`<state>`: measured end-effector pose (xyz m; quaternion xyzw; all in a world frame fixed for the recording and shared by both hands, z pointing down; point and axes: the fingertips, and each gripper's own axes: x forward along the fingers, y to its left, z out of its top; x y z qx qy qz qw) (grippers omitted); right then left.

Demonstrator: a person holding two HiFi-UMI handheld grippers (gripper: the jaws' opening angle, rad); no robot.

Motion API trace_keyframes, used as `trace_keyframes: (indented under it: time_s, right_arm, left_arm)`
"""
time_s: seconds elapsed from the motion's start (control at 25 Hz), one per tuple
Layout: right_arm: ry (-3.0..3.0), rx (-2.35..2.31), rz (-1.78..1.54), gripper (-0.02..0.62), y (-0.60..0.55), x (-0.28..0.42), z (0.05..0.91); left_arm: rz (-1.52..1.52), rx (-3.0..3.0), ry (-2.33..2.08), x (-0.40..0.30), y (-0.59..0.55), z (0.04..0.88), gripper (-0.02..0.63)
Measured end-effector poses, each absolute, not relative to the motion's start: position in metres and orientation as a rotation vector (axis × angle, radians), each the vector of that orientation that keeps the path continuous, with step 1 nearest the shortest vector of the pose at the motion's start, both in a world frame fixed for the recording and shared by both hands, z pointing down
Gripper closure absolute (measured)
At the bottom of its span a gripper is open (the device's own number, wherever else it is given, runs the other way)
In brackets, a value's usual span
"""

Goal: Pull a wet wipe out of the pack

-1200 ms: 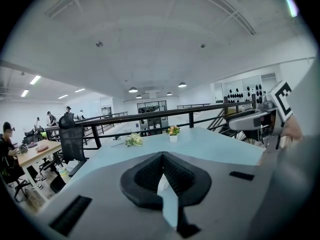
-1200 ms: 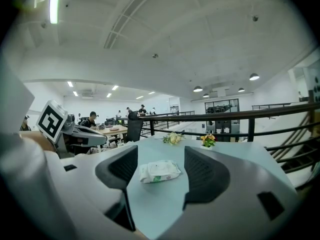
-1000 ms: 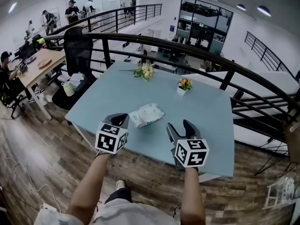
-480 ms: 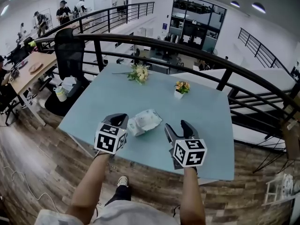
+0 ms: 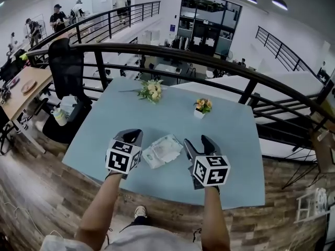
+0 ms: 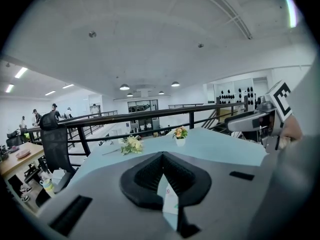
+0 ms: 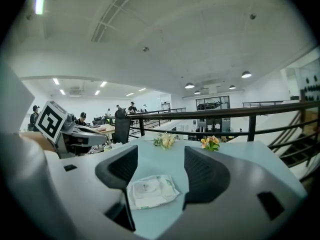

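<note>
The wet wipe pack (image 5: 163,150) is a flat white packet lying on the light blue table (image 5: 230,135), near its front edge. My left gripper (image 5: 132,136) is just left of the pack, its jaws shut with nothing between them. In the left gripper view only a sliver of the pack (image 6: 170,200) shows below the left gripper (image 6: 161,156). My right gripper (image 5: 199,143) is just right of the pack and stands open. In the right gripper view the pack (image 7: 151,190) lies on the table ahead of the right gripper (image 7: 160,165), apart from both jaws.
A loose bouquet (image 5: 151,90) lies at the table's far side, and a small potted flower (image 5: 202,107) stands to its right. A black railing (image 5: 172,54) curves behind the table. A black office chair (image 5: 65,67) stands to the left on the wooden floor.
Both grippers have moved forward across the table. The pack, which lay ahead of them, now sits between them. Their jaws have not changed.
</note>
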<state>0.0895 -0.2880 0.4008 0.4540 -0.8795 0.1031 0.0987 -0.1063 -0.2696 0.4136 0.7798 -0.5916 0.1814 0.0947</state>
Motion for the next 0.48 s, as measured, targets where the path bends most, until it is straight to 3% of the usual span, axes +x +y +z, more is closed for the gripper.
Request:
trace_keyframes:
  time_s: [0.48]
  right_arm:
    - [-2.529, 1.448, 0.283, 0.322, -0.328, 0.051, 0.4]
  left_arm:
    - [0.54, 2.402, -1.652, -0.139, -0.323, 0.417, 0.612]
